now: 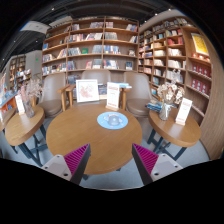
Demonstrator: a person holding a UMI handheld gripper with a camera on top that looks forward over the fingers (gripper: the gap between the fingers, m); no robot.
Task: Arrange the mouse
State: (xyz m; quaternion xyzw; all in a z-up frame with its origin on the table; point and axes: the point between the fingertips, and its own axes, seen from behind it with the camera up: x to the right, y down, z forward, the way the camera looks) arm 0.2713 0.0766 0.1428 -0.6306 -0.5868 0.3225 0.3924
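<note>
Gripper (112, 160) jaws spread wide, nothing between them, held above the near edge of a round wooden counter (90, 135). Mouse not discernible. A blue round mat (113, 120) lies on the counter beyond the jaws; bookshelves (95, 45) behind.

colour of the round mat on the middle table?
Blue, with a lighter pattern: the round mat, gripper view, beyond the open gripper.

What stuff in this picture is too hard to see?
- Mouse: none shows on the round table in the gripper view; hidden or too small, I cannot tell.
- Blue disc on that table: too small to name.
- Signs behind the table: print too small to read.
- Books on the shelves: titles too small.
- The gripper: its fingers stand open, holding nothing.
</note>
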